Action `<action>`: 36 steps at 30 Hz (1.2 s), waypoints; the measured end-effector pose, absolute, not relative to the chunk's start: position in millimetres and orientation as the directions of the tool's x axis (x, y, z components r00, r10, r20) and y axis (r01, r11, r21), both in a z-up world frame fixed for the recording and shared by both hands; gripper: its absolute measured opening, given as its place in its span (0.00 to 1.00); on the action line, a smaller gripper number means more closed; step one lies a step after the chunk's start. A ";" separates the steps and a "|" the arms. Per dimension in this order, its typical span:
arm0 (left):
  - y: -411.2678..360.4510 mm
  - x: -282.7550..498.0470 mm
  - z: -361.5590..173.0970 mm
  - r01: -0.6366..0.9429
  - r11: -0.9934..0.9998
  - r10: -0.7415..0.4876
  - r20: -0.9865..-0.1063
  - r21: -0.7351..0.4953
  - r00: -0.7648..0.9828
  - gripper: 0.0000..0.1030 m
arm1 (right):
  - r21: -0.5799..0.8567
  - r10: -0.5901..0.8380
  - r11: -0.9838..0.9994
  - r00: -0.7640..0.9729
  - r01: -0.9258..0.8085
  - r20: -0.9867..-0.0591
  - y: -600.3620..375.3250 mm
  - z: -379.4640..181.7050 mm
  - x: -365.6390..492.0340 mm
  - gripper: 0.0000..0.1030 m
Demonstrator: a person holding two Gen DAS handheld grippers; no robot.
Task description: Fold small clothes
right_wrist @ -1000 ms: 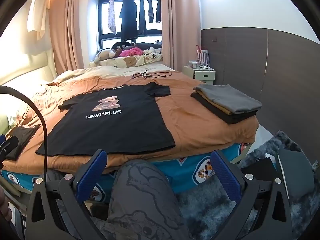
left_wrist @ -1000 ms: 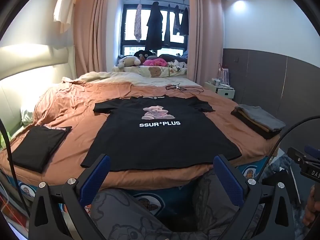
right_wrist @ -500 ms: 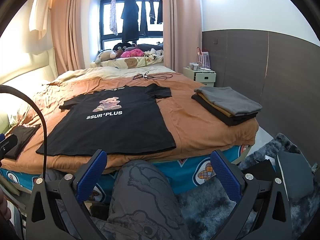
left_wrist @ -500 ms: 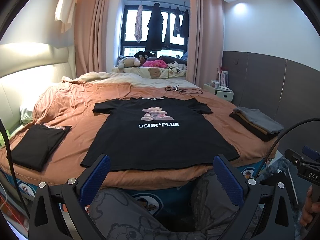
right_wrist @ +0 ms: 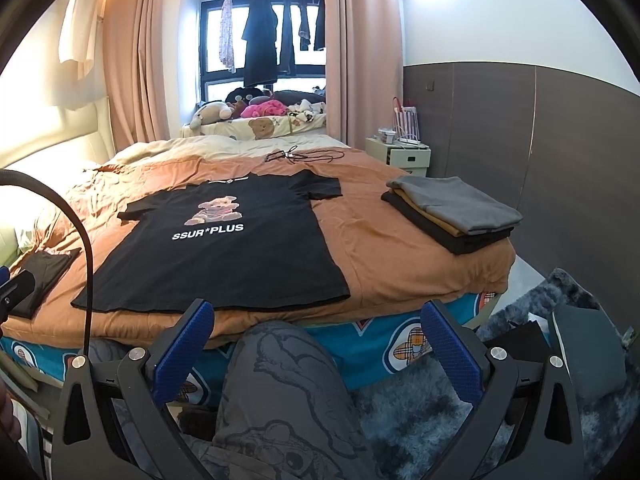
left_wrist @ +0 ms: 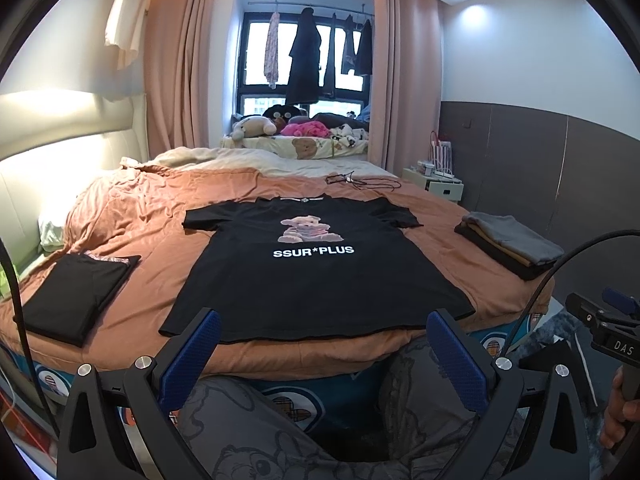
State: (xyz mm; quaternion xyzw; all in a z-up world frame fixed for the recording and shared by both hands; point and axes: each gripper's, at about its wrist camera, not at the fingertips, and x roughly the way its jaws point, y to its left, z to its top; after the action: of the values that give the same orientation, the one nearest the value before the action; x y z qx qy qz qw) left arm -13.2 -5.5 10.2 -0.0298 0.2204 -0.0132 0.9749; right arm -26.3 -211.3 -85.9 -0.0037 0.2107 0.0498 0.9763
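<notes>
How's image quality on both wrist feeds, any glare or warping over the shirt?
Left wrist: black T-shirt sharp and evenly lit; headboard glares bright; fisheye bends the edges. Right wrist: same shirt clear; window backlit, headboard washed out; dark vignette in the corners.

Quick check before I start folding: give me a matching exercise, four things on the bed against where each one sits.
Things:
1. black T-shirt
2. folded black garment
3. stack of folded clothes
4. tangle of black cables

Places:
A. far side of the bed, beyond the shirt's collar
B. spread flat, print up, mid-bed
C. near left part of the bed
D. right edge of the bed

Pairs: 1-B, 2-C, 3-D, 4-A
</notes>
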 end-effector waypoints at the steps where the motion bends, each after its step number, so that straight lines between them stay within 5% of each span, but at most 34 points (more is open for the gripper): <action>1: -5.5 -13.7 10.6 0.012 0.998 -0.038 -0.428 -0.063 0.903 1.00 | 0.013 0.095 0.995 0.907 -0.099 -0.410 -211.3 -85.8 -26.7 1.00; 36: -0.7 -45.1 15.3 -0.008 0.996 -0.026 -0.390 -0.085 0.920 1.00 | -0.007 0.133 0.989 0.920 -0.145 -0.370 -215.3 -79.2 -38.1 1.00</action>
State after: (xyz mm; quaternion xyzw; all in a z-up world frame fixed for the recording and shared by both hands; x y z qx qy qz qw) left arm -45.1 -0.7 15.3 -0.0427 0.1996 -0.0046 0.9789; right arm -38.1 -215.3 -79.2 -0.0169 0.1875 0.0710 0.9795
